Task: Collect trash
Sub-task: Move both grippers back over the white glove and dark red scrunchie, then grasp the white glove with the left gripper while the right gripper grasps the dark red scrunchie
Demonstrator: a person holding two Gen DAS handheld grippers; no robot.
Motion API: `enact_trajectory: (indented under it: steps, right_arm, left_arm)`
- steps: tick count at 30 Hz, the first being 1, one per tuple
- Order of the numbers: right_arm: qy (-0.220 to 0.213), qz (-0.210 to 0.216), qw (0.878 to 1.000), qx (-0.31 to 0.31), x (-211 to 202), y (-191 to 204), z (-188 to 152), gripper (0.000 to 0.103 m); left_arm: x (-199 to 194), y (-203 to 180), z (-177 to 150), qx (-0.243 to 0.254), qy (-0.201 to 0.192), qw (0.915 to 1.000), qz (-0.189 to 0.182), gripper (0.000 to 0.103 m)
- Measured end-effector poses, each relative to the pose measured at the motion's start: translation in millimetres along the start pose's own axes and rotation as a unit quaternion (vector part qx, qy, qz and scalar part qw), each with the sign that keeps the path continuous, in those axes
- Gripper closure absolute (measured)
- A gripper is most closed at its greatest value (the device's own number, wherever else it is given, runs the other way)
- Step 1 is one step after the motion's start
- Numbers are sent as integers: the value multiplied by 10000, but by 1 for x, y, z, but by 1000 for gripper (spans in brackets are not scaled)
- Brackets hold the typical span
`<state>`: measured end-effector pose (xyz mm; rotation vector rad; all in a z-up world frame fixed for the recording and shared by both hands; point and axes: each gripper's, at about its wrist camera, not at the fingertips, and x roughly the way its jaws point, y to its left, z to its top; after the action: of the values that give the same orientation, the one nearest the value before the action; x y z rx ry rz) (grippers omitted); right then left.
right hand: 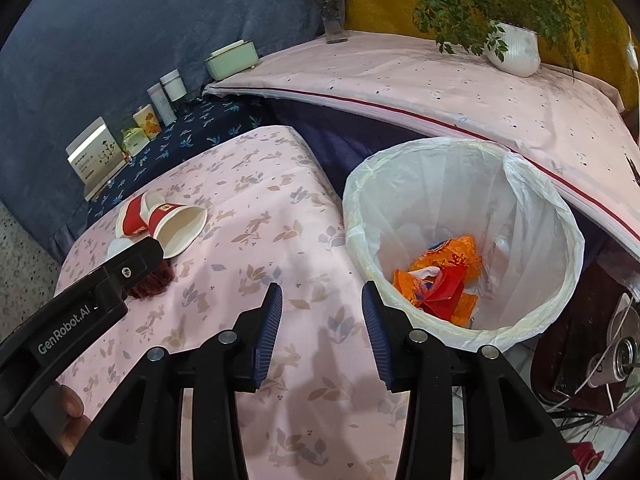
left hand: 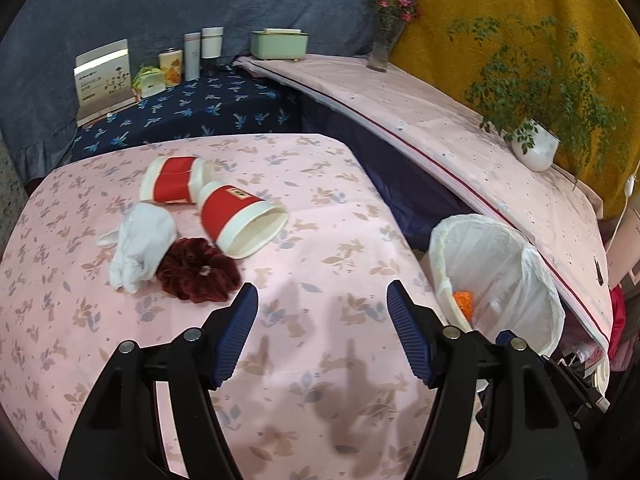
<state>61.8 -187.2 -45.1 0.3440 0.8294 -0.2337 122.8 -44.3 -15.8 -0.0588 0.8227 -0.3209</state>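
Observation:
Two red-and-white paper cups lie on their sides on the pink flowered tablecloth (left hand: pixel 320 240), one nearer (left hand: pixel 240 220) and one behind it (left hand: pixel 174 180); both show in the right wrist view (right hand: pixel 176 226). A white glove (left hand: pixel 140 244) and a dark red scrunchie (left hand: pixel 198 270) lie beside them. My left gripper (left hand: pixel 322 308) is open and empty, short of the scrunchie. My right gripper (right hand: pixel 322 314) is open and empty over the table edge, left of the bin. The white-lined trash bin (right hand: pixel 460 320) holds orange and red wrappers (right hand: pixel 440 276).
A lower dark blue shelf (left hand: pixel 192 108) at the back carries a card, tins and bottles. A raised pink-covered ledge (left hand: pixel 460 128) on the right holds a green box (left hand: pixel 280 44), a flower vase (left hand: pixel 384 44) and a potted plant (left hand: pixel 534 148). Cables and clutter (right hand: pixel 608 360) lie right of the bin.

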Motion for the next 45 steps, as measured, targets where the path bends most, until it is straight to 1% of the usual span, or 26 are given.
enact_trajectory:
  steps: [10, 21, 25, 32, 42, 45]
  right_arm:
    - [142, 153, 9991, -370, 10, 43, -5, 62]
    - [344, 359, 9962, -712, 31, 93, -9, 62]
    - [419, 438, 9950, -796, 41, 111, -8, 62]
    - [564, 547, 9926, -921, 67, 140, -3, 62]
    - [786, 650, 9905, -919, 110, 172, 7, 62]
    - [806, 633, 9908, -882, 120, 176, 9, 58]
  left_arm:
    - [-2, 52, -3, -410, 33, 9987, 309, 39]
    - [4, 113, -7, -871, 102, 9940, 651, 39]
    - [6, 133, -4, -1016, 91, 9919, 761, 34]
    - [19, 169, 7, -1253, 136, 9880, 895, 33]
    - [50, 195, 29, -1356, 242, 9864, 900, 33]
    - [61, 196, 33, -1348, 303, 9865, 876, 33]
